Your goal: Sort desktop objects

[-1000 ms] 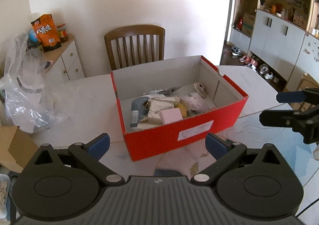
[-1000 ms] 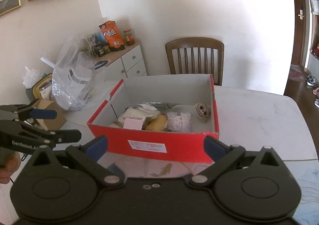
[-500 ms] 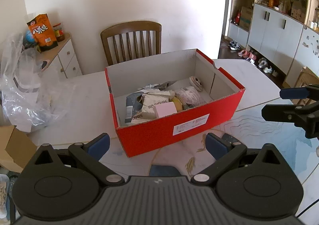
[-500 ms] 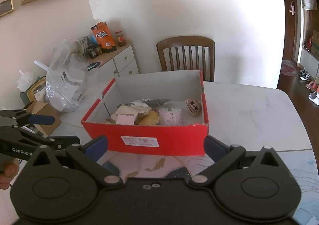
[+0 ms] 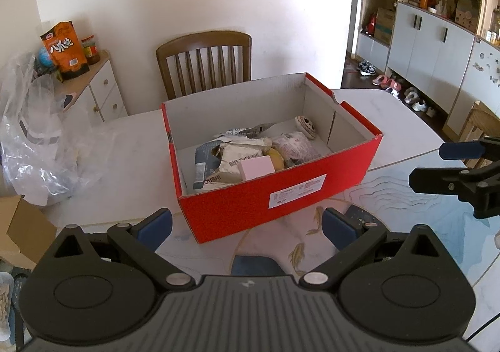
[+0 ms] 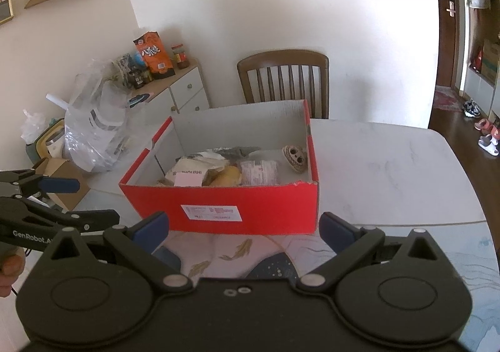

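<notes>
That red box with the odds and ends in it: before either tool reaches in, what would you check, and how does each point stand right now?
1. Left gripper open, nothing between its fingers: ok.
2. Right gripper open, holding nothing: ok.
3. Red box open-topped, no lid in the way: ok.
4. Pink block lies on top of the pile, reachable from above: ok.
5. Grippers apart from each other: ok.
6. What lies beneath the crumpled packets: cannot tell.
</notes>
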